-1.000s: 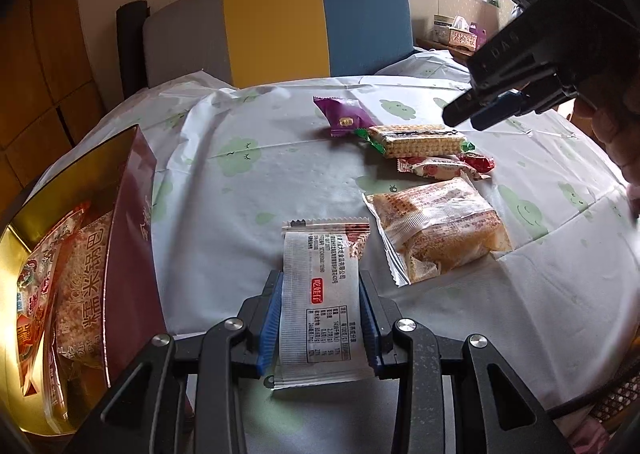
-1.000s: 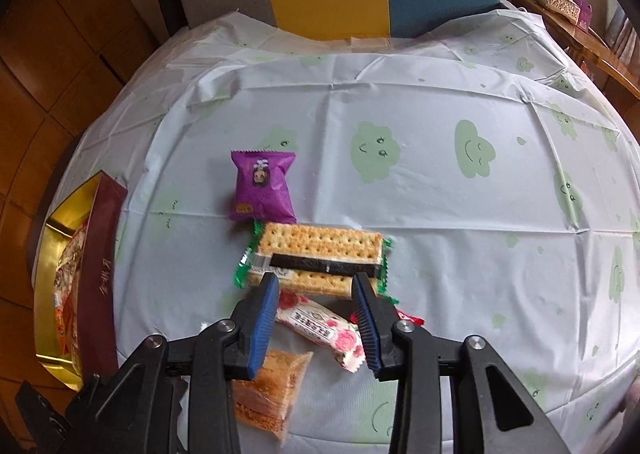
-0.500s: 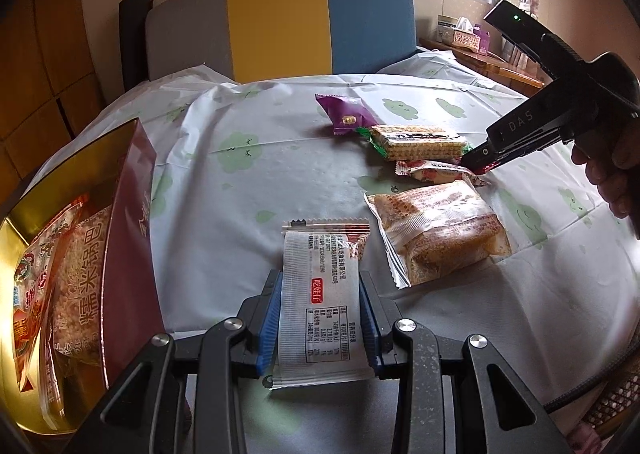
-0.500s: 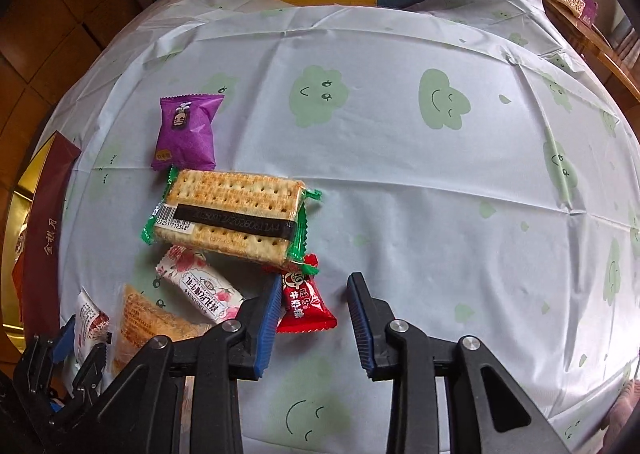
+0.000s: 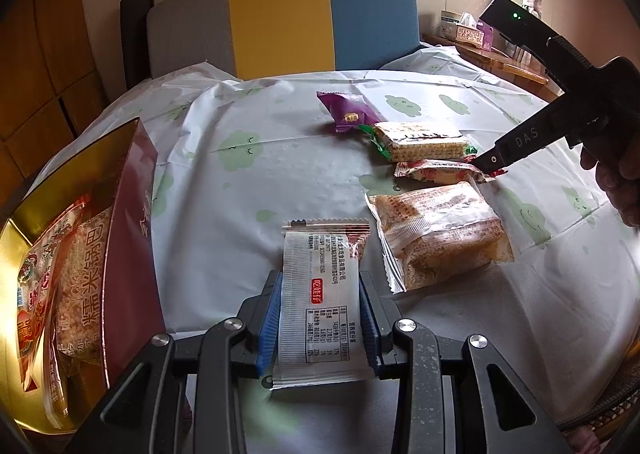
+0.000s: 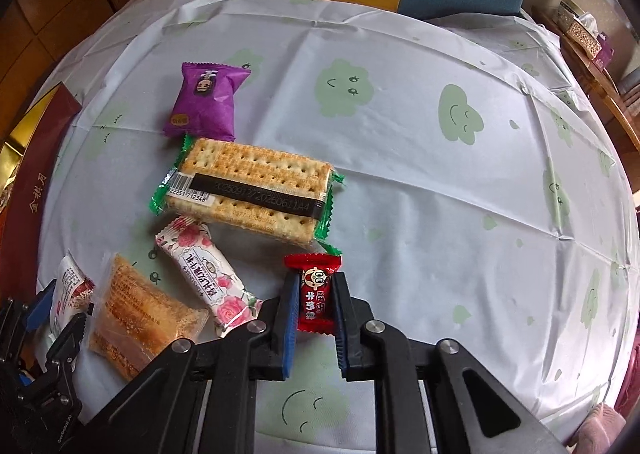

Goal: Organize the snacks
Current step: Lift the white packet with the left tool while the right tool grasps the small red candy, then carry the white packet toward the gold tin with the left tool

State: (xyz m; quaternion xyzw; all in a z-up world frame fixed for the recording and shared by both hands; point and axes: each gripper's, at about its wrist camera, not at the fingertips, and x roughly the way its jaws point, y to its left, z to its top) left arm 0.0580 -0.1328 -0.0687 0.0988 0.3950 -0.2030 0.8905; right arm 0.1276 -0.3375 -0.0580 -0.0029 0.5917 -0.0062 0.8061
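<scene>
R claw [image 6: 314, 308]: clamped on small red foil candy packet [image 6: 315, 294] on worktop [image 6: 420, 194], long axis along fingers.
L claw [image 5: 319, 318]: grips white printed snack sachet [image 5: 320, 294], lengthwise, pointing fwd.

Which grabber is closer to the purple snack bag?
Right. The right gripper pinches a red candy just past the crackers from the purple bag; the left gripper sits farther back.

Tablecloth [image 6: 400, 182]: smooth, creased plastic sheet with a faint sheen.
Red candy [image 6: 314, 296]: glossy foil-like wrapper.
Cracker pack [image 6: 252, 190], beside the candy: clear shiny film (biscuit shows through).
Gift box [image 5: 132, 230]: glossy maroon card, gold mirror-like lining.
Right gripper [image 6: 314, 328]: matt black plastic, ribbed blue pads.
</scene>
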